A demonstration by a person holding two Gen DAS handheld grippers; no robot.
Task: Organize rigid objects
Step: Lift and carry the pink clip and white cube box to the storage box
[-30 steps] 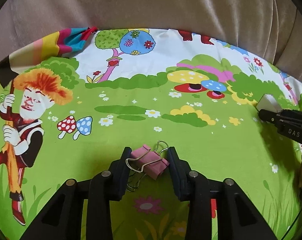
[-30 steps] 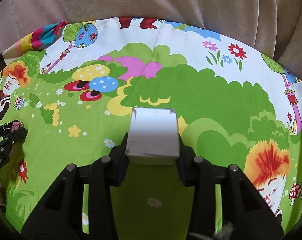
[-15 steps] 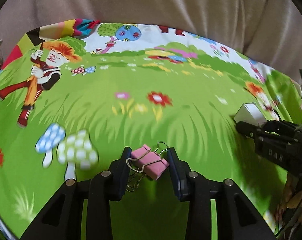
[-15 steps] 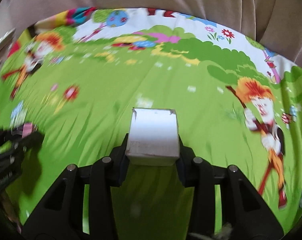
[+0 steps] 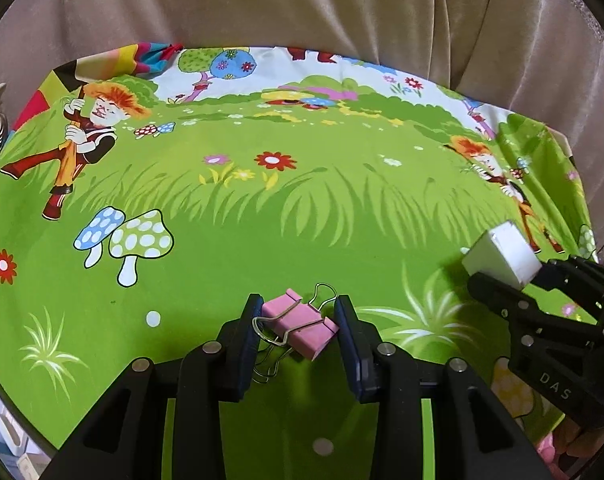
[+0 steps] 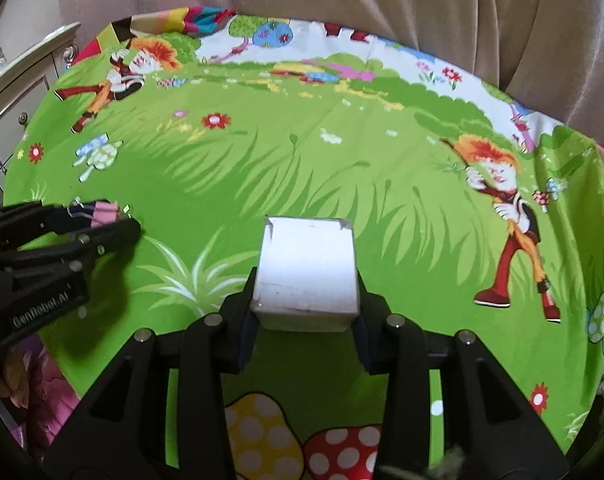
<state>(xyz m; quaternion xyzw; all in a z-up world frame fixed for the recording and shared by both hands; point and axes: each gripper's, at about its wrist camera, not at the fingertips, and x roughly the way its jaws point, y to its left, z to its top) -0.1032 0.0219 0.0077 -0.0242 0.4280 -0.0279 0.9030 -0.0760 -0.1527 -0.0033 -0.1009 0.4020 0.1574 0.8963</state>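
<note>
A pink binder clip with wire handles is pinched between the fingers of my left gripper, held above the green cartoon tablecloth. My right gripper is shut on a white cube, also held off the cloth. In the left wrist view the cube and the right gripper show at the right edge. In the right wrist view the left gripper with the pink clip shows at the left edge.
Beige curtain folds hang behind the table's far edge. A pale cabinet with drawer knobs stands at the far left. Pink floral fabric lies below the near left edge of the cloth.
Both grippers have pulled back toward the near edge of the table, so more of the cloth shows. Each keeps its grip, the left on the clip and the right on the cube.
</note>
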